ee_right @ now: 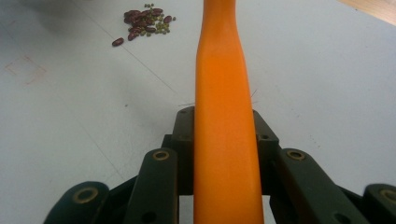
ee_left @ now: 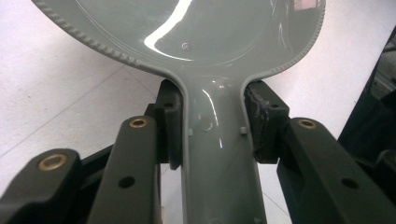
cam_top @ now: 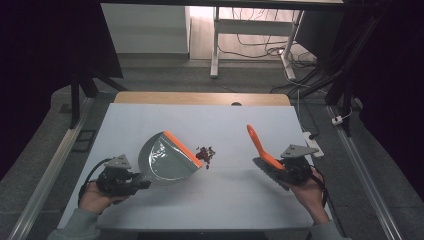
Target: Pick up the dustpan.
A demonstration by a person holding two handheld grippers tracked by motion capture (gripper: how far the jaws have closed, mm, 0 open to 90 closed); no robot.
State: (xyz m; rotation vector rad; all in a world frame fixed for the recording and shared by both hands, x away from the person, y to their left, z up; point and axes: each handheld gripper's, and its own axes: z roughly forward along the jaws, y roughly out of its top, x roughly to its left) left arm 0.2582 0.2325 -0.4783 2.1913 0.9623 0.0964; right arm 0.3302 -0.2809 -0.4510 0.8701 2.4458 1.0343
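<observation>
Left gripper (cam_top: 134,183): jaws clamped on the handle of a grey plastic dustpan with orange lip (cam_top: 165,159). Right gripper (cam_top: 286,170): clamped on an orange-handled brush (cam_top: 261,147), handle pointing to eleven o'clock. Small pile of red and green beans (cam_top: 205,153): on the white table (cam_top: 225,195), at three o'clock of the dustpan lip, just beside it.

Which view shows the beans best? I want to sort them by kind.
The right gripper view: the beans lie beyond the orange brush, with dark red ones and small green ones distinct. The high view shows them as a small dark clump beside the dustpan lip.
</observation>
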